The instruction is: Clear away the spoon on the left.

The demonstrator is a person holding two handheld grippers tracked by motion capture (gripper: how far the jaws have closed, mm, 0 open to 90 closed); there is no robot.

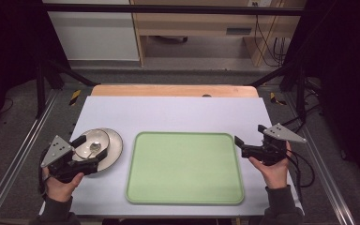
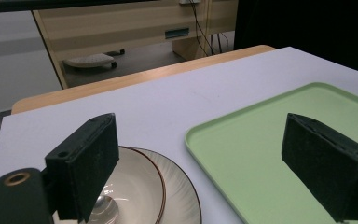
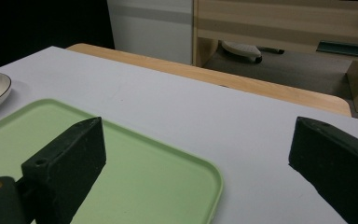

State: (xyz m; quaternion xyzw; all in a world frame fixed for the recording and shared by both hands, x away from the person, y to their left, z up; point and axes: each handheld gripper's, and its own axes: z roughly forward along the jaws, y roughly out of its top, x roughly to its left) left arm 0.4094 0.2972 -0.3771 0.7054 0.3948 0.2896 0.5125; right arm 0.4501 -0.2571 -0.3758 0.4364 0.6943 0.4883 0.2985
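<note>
— Which hand is nearer the dishes?
— My left hand-held gripper [image 1: 85, 151], jaws wide, holding nothing; the bowl [image 1: 95, 141] on its plate [image 1: 115, 146] sits at my twelve o'clock, the tray [image 1: 184, 167] at three.
— The right hand-held gripper [image 1: 243, 143]?
— Wide open, holding nothing, by the tray's far edge.

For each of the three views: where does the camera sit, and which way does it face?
High view: above the near edge, looking forward and down on the tray, both hands and grippers.
Left gripper view: rides the left gripper, open jaws over the plates and the tray's left rim.
Right gripper view: rides the right gripper, open jaws over the tray's right corner.
All share the tray.
</note>
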